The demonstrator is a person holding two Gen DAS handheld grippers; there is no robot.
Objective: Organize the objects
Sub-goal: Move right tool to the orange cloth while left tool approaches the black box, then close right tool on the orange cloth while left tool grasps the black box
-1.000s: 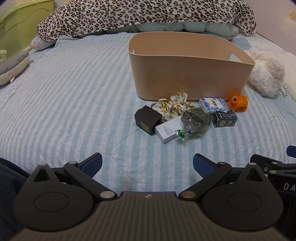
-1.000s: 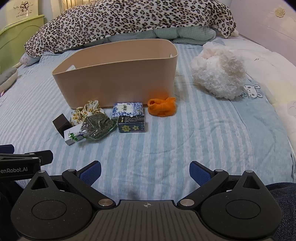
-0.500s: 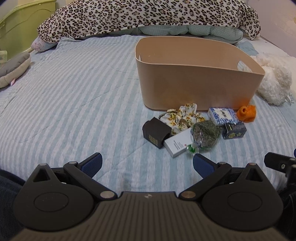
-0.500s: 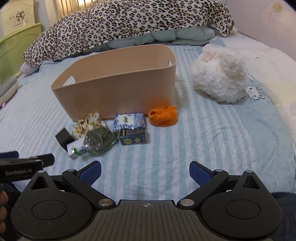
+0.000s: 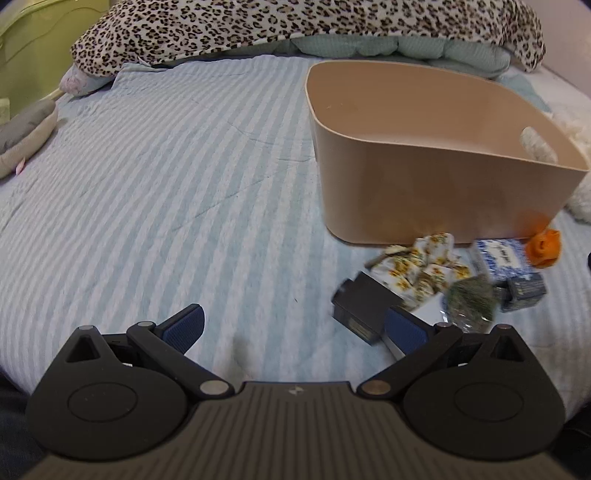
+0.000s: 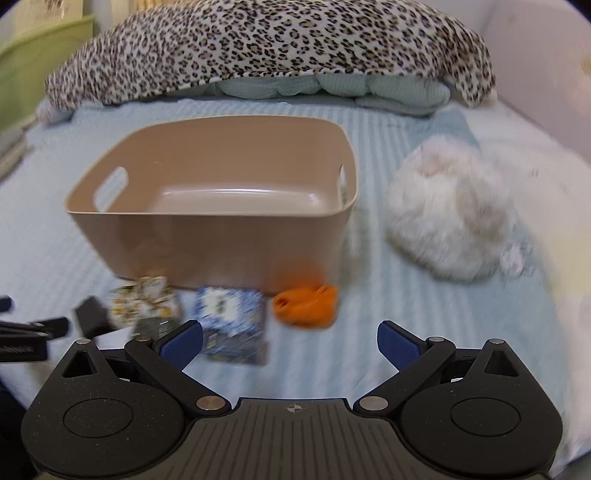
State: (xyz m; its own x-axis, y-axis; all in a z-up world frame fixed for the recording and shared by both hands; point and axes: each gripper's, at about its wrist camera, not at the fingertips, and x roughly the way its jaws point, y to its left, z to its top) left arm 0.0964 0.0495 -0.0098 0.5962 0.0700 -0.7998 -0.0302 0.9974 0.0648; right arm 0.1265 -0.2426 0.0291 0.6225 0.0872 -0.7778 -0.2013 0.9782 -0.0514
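Observation:
A tan bin (image 5: pixel 436 162) (image 6: pixel 221 221) stands empty on the striped bed. Small objects lie in front of it: a black box (image 5: pixel 360 306) (image 6: pixel 90 317), a floral cloth (image 5: pixel 417 269) (image 6: pixel 146 301), a white box (image 5: pixel 428 314), a green herb bag (image 5: pixel 469 302), a blue-white box (image 5: pixel 498 256) (image 6: pixel 229 314), a dark star box (image 5: pixel 524 291) and an orange item (image 5: pixel 543 247) (image 6: pixel 306 306). My left gripper (image 5: pixel 293 328) is open, just left of the black box. My right gripper (image 6: pixel 290 343) is open above the bed, near the blue-white box and orange item.
A leopard-print blanket (image 5: pixel 295 26) and teal pillows (image 6: pixel 332 88) lie behind the bin. A white fluffy toy (image 6: pixel 450 221) sits right of the bin. A grey cushion (image 5: pixel 22 140) and green furniture (image 5: pixel 33 44) are at the far left.
Both grippers have moved forward and closer to the objects and the bin; the bin's inside now shows. Both stay open. The objects have not moved.

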